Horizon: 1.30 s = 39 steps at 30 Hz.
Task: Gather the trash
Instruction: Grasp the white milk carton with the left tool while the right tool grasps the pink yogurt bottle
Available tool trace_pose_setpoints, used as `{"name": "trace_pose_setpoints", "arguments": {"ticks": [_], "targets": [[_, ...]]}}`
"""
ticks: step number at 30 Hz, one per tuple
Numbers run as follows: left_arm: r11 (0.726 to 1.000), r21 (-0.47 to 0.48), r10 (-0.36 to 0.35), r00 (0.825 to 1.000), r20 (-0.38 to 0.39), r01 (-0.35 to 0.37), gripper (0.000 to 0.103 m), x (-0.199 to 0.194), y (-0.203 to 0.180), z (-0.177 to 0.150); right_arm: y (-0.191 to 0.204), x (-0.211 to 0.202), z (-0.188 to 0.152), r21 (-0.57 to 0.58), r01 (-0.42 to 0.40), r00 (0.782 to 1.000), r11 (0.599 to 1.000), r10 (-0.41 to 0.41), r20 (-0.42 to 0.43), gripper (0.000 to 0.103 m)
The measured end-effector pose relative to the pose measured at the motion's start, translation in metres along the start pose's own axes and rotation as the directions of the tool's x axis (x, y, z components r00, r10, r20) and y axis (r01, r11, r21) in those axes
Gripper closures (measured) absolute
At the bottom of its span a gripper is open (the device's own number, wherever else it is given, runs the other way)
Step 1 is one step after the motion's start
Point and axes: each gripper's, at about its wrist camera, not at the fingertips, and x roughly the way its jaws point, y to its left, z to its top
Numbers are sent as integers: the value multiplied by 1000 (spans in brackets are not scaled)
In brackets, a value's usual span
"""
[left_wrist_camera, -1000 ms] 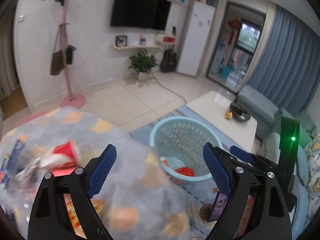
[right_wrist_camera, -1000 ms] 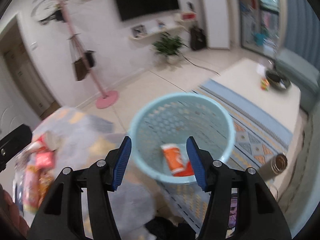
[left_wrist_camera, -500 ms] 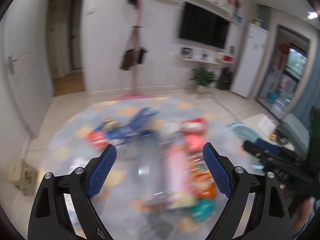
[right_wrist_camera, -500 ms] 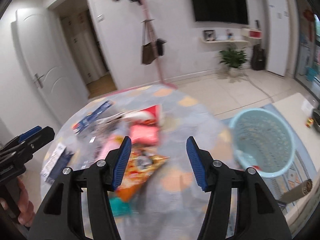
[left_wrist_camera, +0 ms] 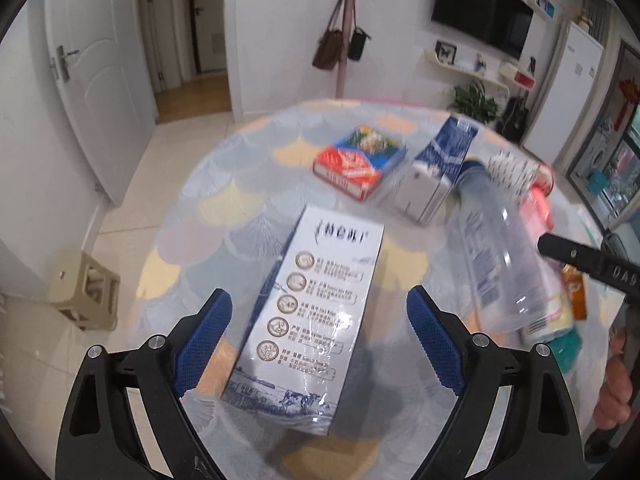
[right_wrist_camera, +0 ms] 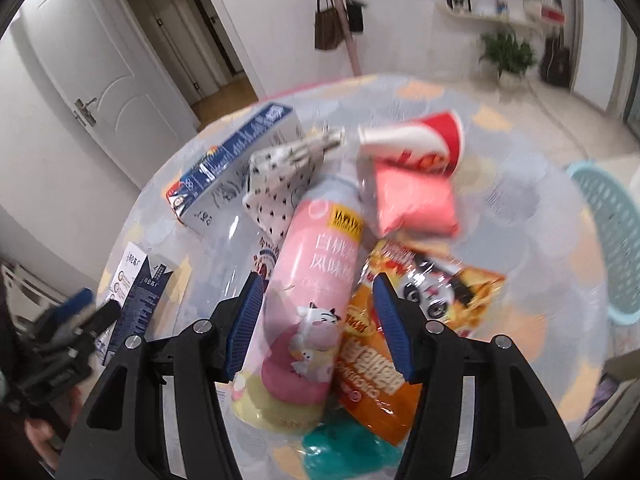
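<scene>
1. Over the round table (left_wrist_camera: 224, 184), both grippers hang above the litter with nothing between their pads. The left gripper (left_wrist_camera: 319, 338) stands wide over the white milk carton (left_wrist_camera: 316, 300), which lies flat near the table's near edge. The right gripper (right_wrist_camera: 316, 328) is at a middling opening, its pads either side of the pink bottle (right_wrist_camera: 316, 264) but not pressing it, as far as the blur allows.
2. For a good pick-up, I would lower the left gripper so its pads meet the carton's long sides, not its corners; the glossy film on it looks slippery.
3. The pink bottle is round and lies against the orange snack bag (right_wrist_camera: 404, 320) on the table's near side. Closing across its middle should stop it rolling and keep the bag out of the pads.
4. The blue basket (right_wrist_camera: 608, 240) stands off the table's right edge, well apart from both targets; each piece has to be carried there.
5. A second ago both cameras looked down at the basket; now both have swung back over the table, and the right jaws stand just as they did.
</scene>
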Motion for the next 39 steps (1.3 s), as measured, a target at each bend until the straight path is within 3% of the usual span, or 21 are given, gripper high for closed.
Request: {"name": "trace_pose_setpoints", "arguments": {"ticks": [3, 9, 12, 13, 17, 26, 32, 39], "targets": [[999, 14, 46, 999, -26, -45, 16, 13, 2, -2, 1, 7, -2, 11, -14, 1000, 1000, 14, -27, 49], [999, 29, 41, 998, -45, -40, 19, 27, -2, -4, 12, 27, -4, 11, -18, 996, 1000, 19, -92, 49], [997, 54, 52, 997, -48, -50, 30, 31, -7, -8, 13, 33, -5, 11, -19, 994, 1000, 20, -103, 50], [997, 63, 52, 997, -52, -48, 42, 33, -8, -9, 12, 31, -5, 5, -17, 995, 1000, 17, -101, 52], [998, 56, 25, 999, -35, -23, 47, 30, -8, -12, 8, 14, -6, 19, -17, 998, 1000, 18, -52, 56], [999, 20, -52, 994, 92, 50, 47, -15, -13, -10, 1, -27, -1, 22, -50, 998, 998, 50, 39, 57], [992, 41, -124, 978, 171, 119, 47, -45, -37, 6, -12, -64, 1, 30, -45, 990, 999, 40, 135, 57], [974, 114, -215, 950, 226, 194, 47, -62, -98, 28, -49, -106, 8, 65, -32, 968, 997, 14, 249, 57]]}}
